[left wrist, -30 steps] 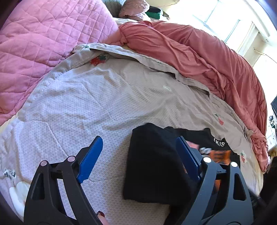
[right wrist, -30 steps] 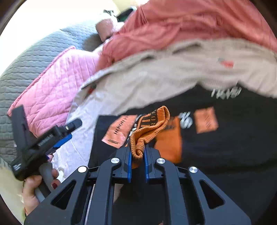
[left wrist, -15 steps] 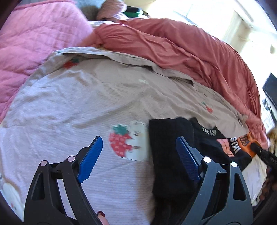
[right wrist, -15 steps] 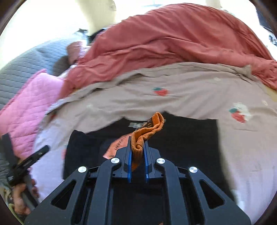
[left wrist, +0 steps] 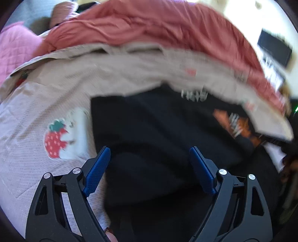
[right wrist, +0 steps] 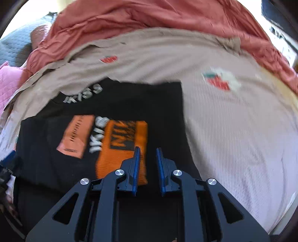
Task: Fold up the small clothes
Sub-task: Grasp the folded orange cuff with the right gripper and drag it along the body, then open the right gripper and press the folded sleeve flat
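Observation:
A black garment [left wrist: 158,134] with orange panels and white lettering lies on the beige strawberry-print sheet [left wrist: 46,104]. In the right wrist view the garment [right wrist: 163,111] lies flat, with its orange knit panel [right wrist: 123,143] spread out just left of my right gripper [right wrist: 147,150]. The right gripper's jaws stand slightly apart with nothing between them. My left gripper [left wrist: 149,156] is wide open and empty, hovering over the garment's plain black part. Both views are blurred by motion.
A salmon-red blanket [left wrist: 158,26] is bunched along the far side of the bed and also shows in the right wrist view [right wrist: 149,16]. A pink quilt [left wrist: 14,44] lies at the far left. A dark screen [left wrist: 273,48] stands at the far right.
My right gripper has let go of the orange knit edge, which now lies flat on the garment. My left gripper has swung right, over the black cloth.

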Available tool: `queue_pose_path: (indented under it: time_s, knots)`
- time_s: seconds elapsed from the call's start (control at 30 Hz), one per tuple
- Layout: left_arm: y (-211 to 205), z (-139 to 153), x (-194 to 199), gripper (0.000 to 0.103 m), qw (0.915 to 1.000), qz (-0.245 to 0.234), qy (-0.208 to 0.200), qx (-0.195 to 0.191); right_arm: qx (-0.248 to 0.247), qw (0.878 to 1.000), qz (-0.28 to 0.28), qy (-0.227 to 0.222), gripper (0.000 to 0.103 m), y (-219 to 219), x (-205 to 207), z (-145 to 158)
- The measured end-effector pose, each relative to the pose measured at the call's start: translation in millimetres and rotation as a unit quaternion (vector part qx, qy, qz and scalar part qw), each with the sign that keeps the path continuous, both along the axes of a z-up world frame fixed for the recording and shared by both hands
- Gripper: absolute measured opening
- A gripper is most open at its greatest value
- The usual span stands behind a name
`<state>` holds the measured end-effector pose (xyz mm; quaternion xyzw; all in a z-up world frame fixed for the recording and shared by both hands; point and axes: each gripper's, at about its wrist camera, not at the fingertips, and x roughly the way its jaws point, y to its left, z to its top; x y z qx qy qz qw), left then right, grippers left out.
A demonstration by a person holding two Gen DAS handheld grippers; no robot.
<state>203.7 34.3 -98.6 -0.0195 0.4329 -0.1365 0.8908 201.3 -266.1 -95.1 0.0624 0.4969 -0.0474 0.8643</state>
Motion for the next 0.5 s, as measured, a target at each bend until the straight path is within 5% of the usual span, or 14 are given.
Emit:
queue_pose_path:
  time_s: [0.07, 0.17, 0.3, 0.5]
  knots:
    - [-4.2, -4.3, 0.6, 0.081, 1.0, -0.004, 0.005, 0.008, 0.016, 1.0, -0.007, -0.011, 0.019, -8.5, -5.5, 3.0]
    - [-3.7, 1.9, 0.5, 0.082, 0.9999, -0.009, 0.012, -0.006, 0.041, 0.999, -0.003, -0.026, 0.039, -13.7, -3.8, 12.4]
    - [2.9, 15.2, -1.2, 0.082, 0.9994, -0.005, -0.007, -0.034, 0.077, 0.997, 0.004, -0.019, 0.04, -14.7, 13.4, 13.6]
    - [0.8, 11.8, 1.3, 0.082, 0.9989, -0.01, 0.01, -0.044, 0.029, 0.999, 0.041, 0.005, 0.049, 1.6, 43.3, -10.0]
